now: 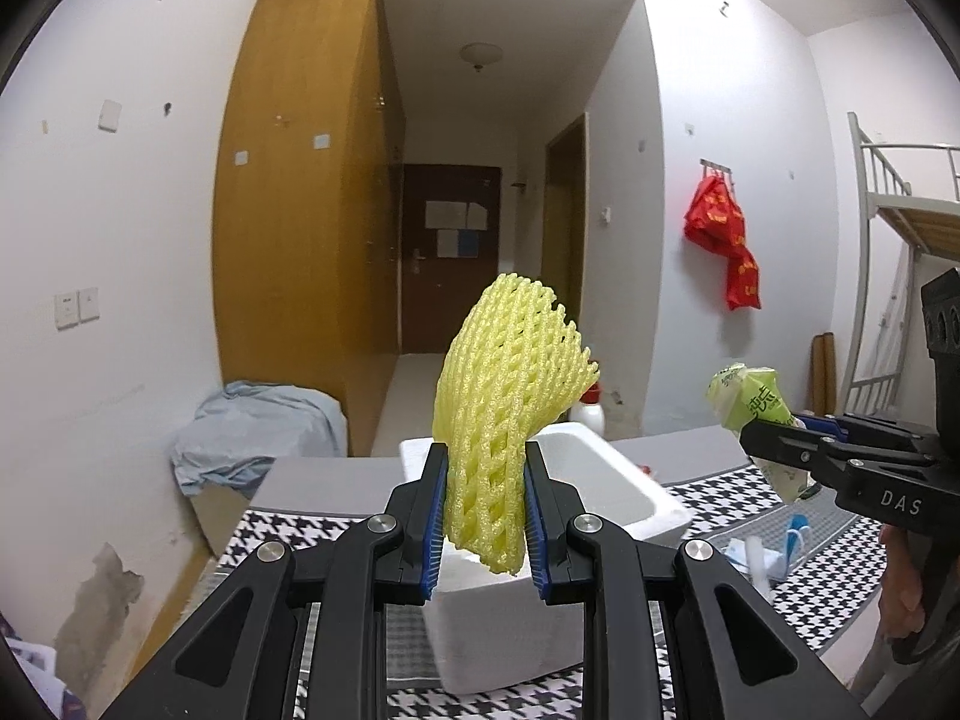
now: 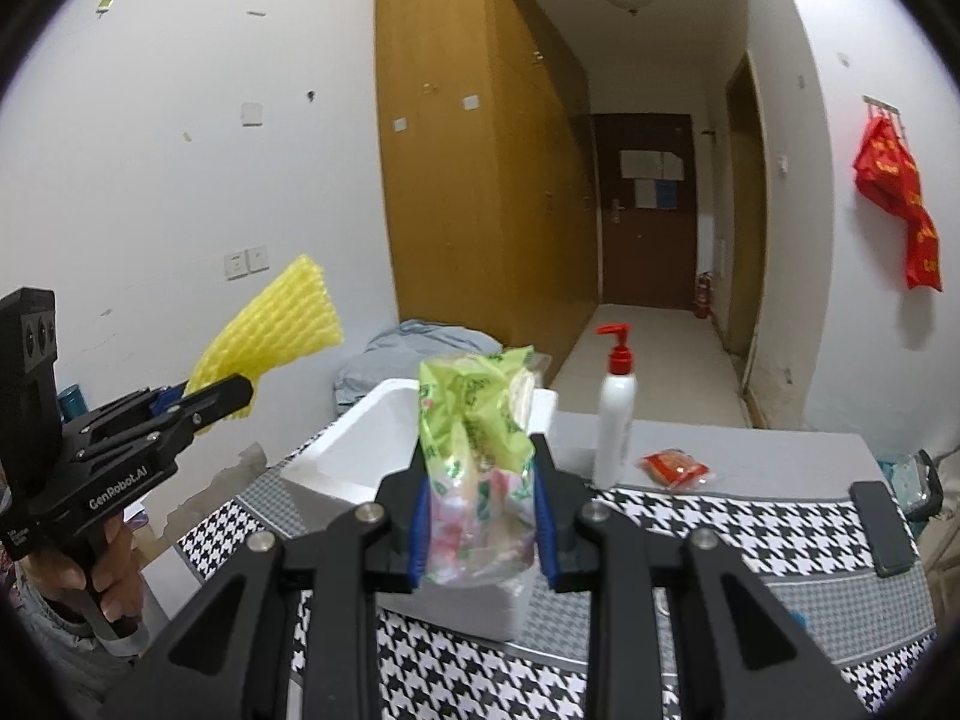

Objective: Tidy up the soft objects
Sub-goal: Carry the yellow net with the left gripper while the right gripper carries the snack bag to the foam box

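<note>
Left tool [image 1: 485,516] clamps a yellow foam net sleeve [image 1: 510,414], right tool [image 2: 480,531] a green printed plastic bag [image 2: 480,450], both above the white foam box [image 2: 354,456]. Tool bodies read "GenRobot.AI" and "DAS".

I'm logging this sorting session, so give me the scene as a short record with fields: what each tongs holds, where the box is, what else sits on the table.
left tongs: shut on yellow foam net, held up above the box
right tongs: shut on green plastic bag
box: white foam, open, on checked tablecloth
other items: pump bottle, red packet
</note>
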A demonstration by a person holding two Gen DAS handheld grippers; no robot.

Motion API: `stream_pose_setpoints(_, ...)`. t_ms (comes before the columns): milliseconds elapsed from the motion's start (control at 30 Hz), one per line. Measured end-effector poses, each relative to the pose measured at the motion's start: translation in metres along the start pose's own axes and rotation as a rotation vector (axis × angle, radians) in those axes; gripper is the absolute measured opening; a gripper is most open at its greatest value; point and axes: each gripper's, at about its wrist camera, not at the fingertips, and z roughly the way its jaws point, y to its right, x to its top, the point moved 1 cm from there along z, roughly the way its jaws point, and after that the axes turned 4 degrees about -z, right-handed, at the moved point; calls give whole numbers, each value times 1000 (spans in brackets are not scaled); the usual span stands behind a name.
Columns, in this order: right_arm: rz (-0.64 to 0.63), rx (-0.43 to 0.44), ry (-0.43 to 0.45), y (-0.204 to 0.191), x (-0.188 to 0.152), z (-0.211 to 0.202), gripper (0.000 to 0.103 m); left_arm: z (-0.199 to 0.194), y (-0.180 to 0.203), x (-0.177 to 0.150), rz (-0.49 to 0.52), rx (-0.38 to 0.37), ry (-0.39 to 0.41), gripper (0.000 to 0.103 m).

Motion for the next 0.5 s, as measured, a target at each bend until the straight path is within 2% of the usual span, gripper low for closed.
stream_pose_setpoints(500, -53, 58, -63, -37, 8, 43, 33, -3, -32, -5, -27, 64, 3, 24)
